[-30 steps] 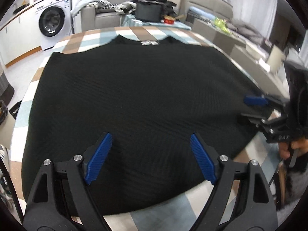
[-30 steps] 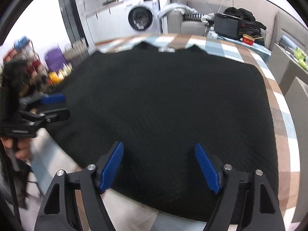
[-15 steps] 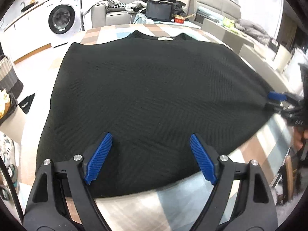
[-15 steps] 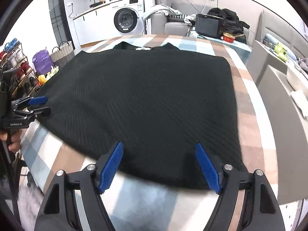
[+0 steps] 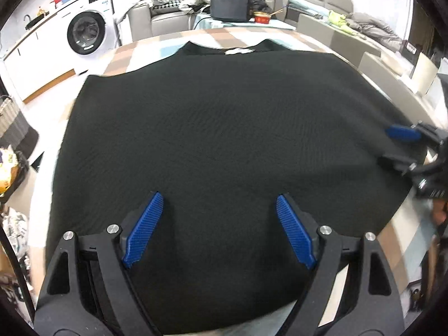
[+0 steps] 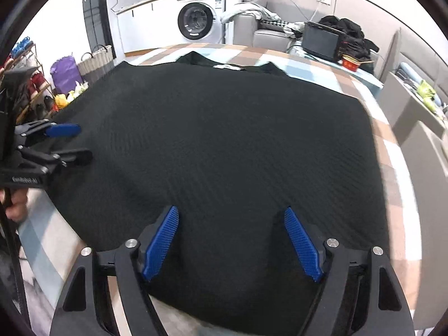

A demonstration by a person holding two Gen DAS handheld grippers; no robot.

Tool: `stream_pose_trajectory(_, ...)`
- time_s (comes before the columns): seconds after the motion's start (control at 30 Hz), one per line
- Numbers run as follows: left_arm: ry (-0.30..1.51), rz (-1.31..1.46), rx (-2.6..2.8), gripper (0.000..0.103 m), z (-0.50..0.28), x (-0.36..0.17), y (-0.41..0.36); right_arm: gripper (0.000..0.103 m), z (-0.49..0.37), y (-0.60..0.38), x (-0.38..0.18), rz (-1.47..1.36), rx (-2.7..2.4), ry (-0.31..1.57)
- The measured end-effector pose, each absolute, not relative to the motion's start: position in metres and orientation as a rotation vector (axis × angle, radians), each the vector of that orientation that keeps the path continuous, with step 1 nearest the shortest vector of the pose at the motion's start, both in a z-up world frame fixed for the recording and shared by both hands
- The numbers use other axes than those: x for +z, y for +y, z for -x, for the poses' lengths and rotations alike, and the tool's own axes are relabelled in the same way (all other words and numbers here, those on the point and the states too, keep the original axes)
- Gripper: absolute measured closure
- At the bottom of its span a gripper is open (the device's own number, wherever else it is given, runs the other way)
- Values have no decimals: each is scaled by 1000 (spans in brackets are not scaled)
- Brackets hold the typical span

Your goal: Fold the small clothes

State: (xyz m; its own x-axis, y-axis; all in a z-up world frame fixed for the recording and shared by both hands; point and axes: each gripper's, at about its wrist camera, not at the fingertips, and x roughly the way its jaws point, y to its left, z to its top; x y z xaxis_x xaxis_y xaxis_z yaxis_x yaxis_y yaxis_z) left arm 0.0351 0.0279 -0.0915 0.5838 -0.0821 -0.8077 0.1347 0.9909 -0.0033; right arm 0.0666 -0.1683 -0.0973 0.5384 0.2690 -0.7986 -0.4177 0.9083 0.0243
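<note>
The left tool point(image 5: 217, 229) hangs wide open and empty over the near hem of the black knit sweater point(image 5: 224, 140), which lies spread flat on the checked bench point(image 6: 389, 151), collar away. The right tool point(image 6: 231, 242) gapes likewise, gripping nothing. Folding hasn't begun, I'd say; next, each must pinch a hem corner.
</note>
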Motion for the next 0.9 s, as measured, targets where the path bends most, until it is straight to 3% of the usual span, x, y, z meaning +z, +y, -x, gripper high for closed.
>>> stream_pose_trajectory(0.23,921,33,-106,17,-14,-89,68,23,-60,-231,-93,74,305,923)
stream_pose_trajectory(0.43,904,74,-123,17,-33,-79,56,22,-74,-194,-78,99,361,882)
stream_pose_trajectory(0.67,946,-10,-100,17,-60,-92,39,22,-104,-141,-98,209,428,931)
stream_pose_trajectory(0.9,937,34,-15,16,-44,-93,83,21,-101,-194,-98,176,320,939)
